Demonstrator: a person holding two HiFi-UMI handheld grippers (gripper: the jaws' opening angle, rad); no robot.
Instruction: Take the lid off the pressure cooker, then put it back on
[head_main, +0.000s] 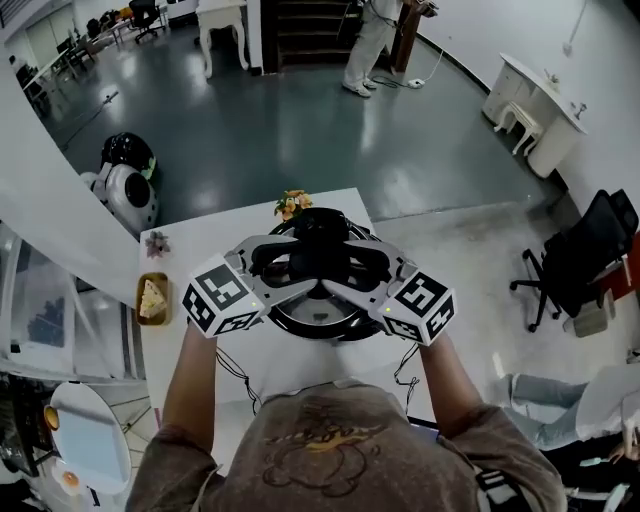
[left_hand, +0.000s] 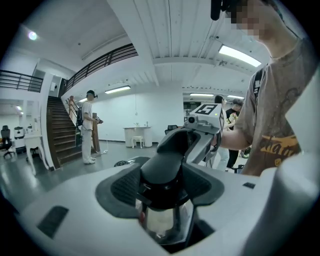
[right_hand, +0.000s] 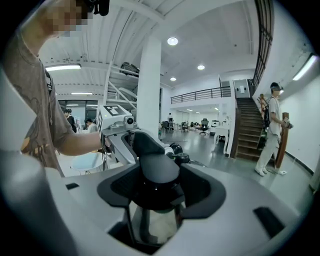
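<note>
Head view, pressure cooker (head_main: 322, 324): round, with a shiny steel rim; stands on the white worktop (head_main: 200, 250) straight in front of the person.
Head view, lid (head_main: 318, 252): black, with a dark handle bar across the cooker's top; whether it sits on the cooker or clear of it cannot be told.
Head view, grippers: left gripper (head_main: 272, 264) and right gripper (head_main: 366, 266) meet the lid from opposite sides and cover much of it.
Head view, around: orange flowers (head_main: 292, 204) just behind the cooker; a wooden tray (head_main: 152, 298) with a pale wedge to the cooker's left; an office chair (head_main: 585, 255) well to its right; a standing person (head_main: 372, 45) far behind it.
Left gripper view, jaws: closed on one end of the lid's black handle (left_hand: 162, 172), which fills the gap between the pads; shiny metal shows under it.
Left gripper view, beyond the cooker: the right gripper opposite; a staircase (left_hand: 62, 132) and a white desk (left_hand: 137, 131) far behind.
Right gripper view, jaws: clamped on the other end of the handle, dark pads either side, with a glassy, shiny surface below.
Right gripper view, beyond the cooker: the left gripper opposite; a white column (right_hand: 149, 90) behind.
</note>
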